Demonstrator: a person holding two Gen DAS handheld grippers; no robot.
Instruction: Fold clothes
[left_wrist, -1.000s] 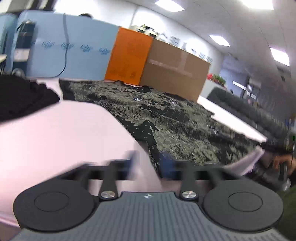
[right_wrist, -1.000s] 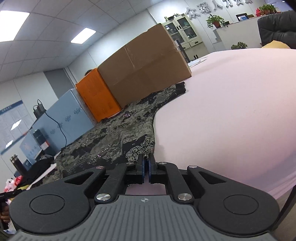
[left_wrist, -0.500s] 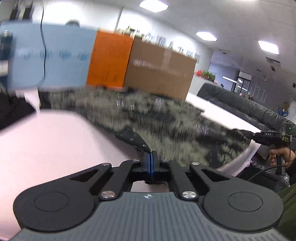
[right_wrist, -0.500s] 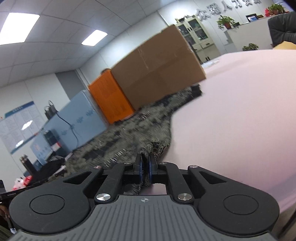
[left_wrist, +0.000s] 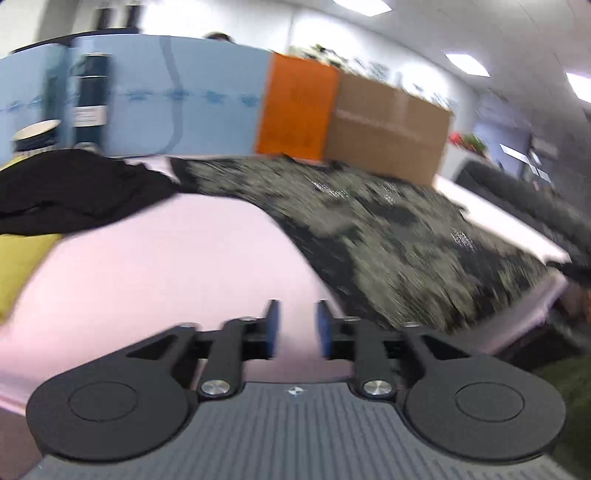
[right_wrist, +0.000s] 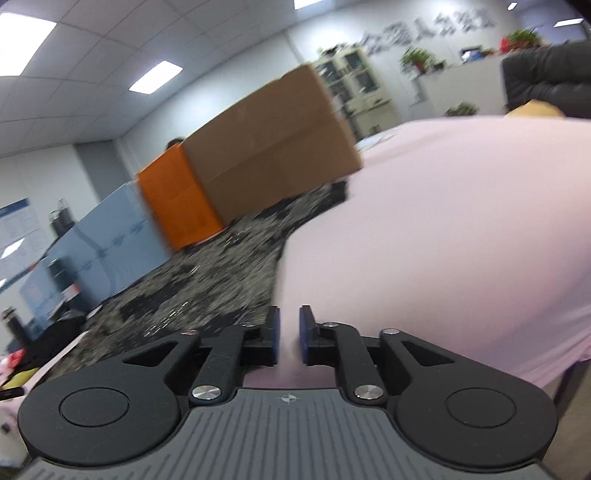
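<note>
On the pink bench (left_wrist: 155, 266), the patterned garment (left_wrist: 388, 236) lies between your left gripper (left_wrist: 297, 328) and right gripper (right_wrist: 289, 334); both jaws are opening, empty.

On the pink table (left_wrist: 155, 258) lay one patterned garment (left_wrist: 388, 240) and one black garment (left_wrist: 74, 188). Behind them stood three boxes: one blue (left_wrist: 207, 96), one orange (left_wrist: 299, 107), one brown (left_wrist: 388, 125).

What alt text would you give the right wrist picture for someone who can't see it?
The right tool, its jaws opening with nothing between them, hovers over a pink tablecloth at the edge of a dark patterned garment. Behind stand a brown cardboard box, an orange box and a blue box.
</note>
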